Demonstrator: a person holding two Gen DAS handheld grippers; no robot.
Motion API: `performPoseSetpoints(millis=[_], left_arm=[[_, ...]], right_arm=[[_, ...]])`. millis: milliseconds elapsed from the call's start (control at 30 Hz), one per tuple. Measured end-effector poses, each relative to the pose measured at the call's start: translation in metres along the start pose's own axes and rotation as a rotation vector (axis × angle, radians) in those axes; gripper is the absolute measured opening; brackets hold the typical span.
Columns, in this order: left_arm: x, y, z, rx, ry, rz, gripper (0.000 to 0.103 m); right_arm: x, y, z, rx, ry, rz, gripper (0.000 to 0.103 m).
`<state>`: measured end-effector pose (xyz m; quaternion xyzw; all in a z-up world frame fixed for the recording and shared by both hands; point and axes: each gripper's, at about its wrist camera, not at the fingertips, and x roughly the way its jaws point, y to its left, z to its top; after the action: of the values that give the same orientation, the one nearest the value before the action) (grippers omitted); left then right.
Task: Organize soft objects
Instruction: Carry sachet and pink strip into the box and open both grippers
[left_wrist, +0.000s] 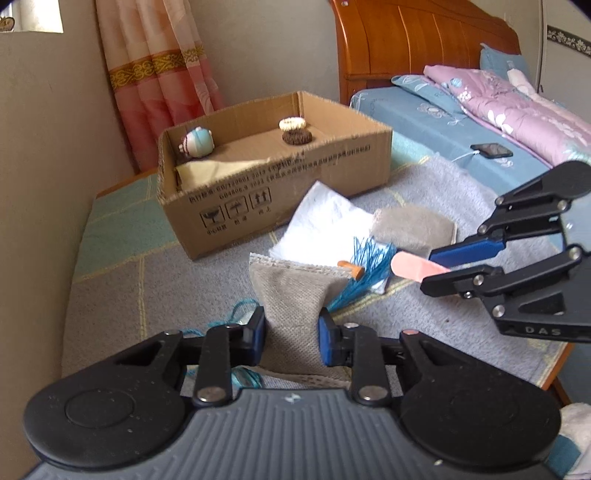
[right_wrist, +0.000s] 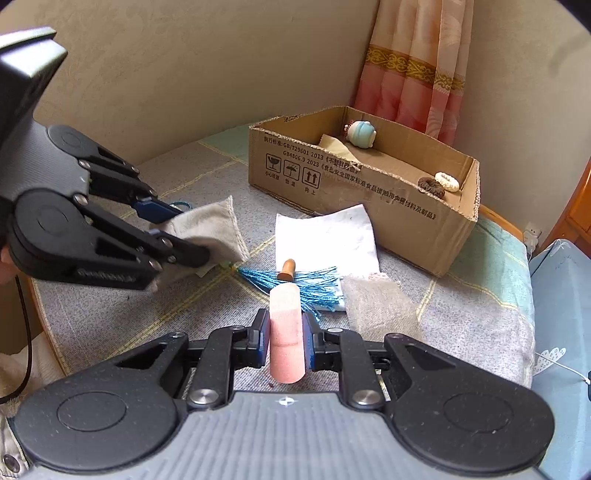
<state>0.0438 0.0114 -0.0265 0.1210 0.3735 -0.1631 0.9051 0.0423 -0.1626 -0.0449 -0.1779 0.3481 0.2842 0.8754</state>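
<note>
Our left fingers (left_wrist: 291, 341) clench the near end of a grey linen pouch (left_wrist: 291, 295), pinching its cloth between the blue pads so it stands up off the blanket (left_wrist: 155, 291). Our right fingers (right_wrist: 285, 345) grip a pink sponge stick (right_wrist: 285, 332), which points toward twelve o'clock in the right wrist view.

Just beyond the stick lies a blue tassel (right_wrist: 295, 282) with a small orange wooden peg (right_wrist: 287, 269) resting on it. At twelve o'clock from the tassel a white cloth (right_wrist: 325, 236) is spread flat, and at three o'clock sits a second grey pouch (right_wrist: 373, 306).

Farther out, at one o'clock, an open cardboard box (right_wrist: 369, 192) stands on the blanket. Inside are a blue-and-white plush toy (right_wrist: 362, 133), a brown scrunchie (right_wrist: 428, 184) and a cream scrunchie (right_wrist: 447, 181) touching it.
</note>
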Motion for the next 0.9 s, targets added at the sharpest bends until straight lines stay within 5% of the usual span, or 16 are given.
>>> performPoseSetpoints(millis=[300, 633, 900], left_arm=[[-0.026, 0.013, 0.035, 0.049, -0.065, -0.006, 0.027], [-0.014, 0.023, 0.067, 0.078, -0.112, -0.011, 0.027], [0.022, 0.053, 0.123, 0.087, -0.13, 0.007, 0.027]], right_arm=[[-0.012, -0.016, 0.015, -0.005, -0.04, -0.03, 0.022], [-0.008, -0.061, 0.063, 0.023, -0.121, -0.098, 0.022], [0.026, -0.1, 0.108, 0.066, -0.141, -0.15, 0.022]])
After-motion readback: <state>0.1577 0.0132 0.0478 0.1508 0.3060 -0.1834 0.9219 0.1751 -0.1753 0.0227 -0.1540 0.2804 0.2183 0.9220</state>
